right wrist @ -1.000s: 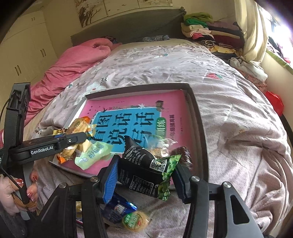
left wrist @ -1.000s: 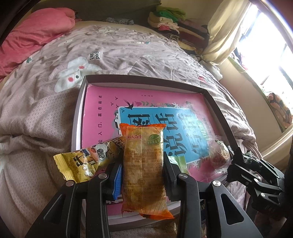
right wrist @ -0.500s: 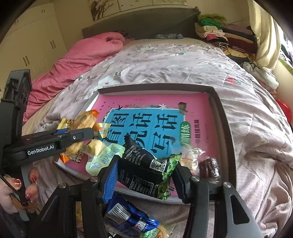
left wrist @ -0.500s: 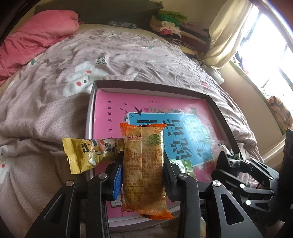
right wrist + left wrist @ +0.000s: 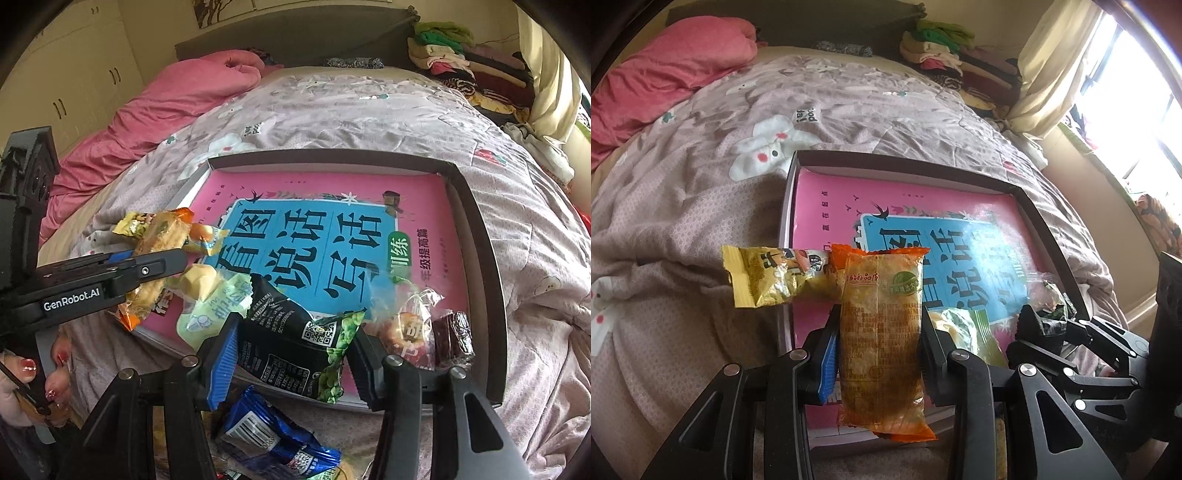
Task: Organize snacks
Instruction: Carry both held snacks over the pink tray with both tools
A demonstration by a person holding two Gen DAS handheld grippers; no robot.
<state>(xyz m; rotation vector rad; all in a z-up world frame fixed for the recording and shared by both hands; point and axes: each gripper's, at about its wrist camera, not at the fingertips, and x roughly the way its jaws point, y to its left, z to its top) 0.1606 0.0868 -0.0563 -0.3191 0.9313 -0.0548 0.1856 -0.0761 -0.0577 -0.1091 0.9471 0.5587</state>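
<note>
Where each tool pinches one: left tool [image 5: 881, 343], translucent orange snack [image 5: 881, 332]; right tool [image 5: 291, 360], black-green packet [image 5: 295, 347].

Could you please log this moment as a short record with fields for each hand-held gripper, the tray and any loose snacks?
left hand-held gripper: shut on orange plastic snack packet
right hand-held gripper: shut on black-and-green snack pouch
tray: dark-rimmed shallow box on the bed, lined with a pink-and-blue book
loose snacks: blue foil packet outside the near rim

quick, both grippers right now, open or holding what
left gripper: closed on an orange snack packet
right gripper: closed on a black and green snack bag
</note>
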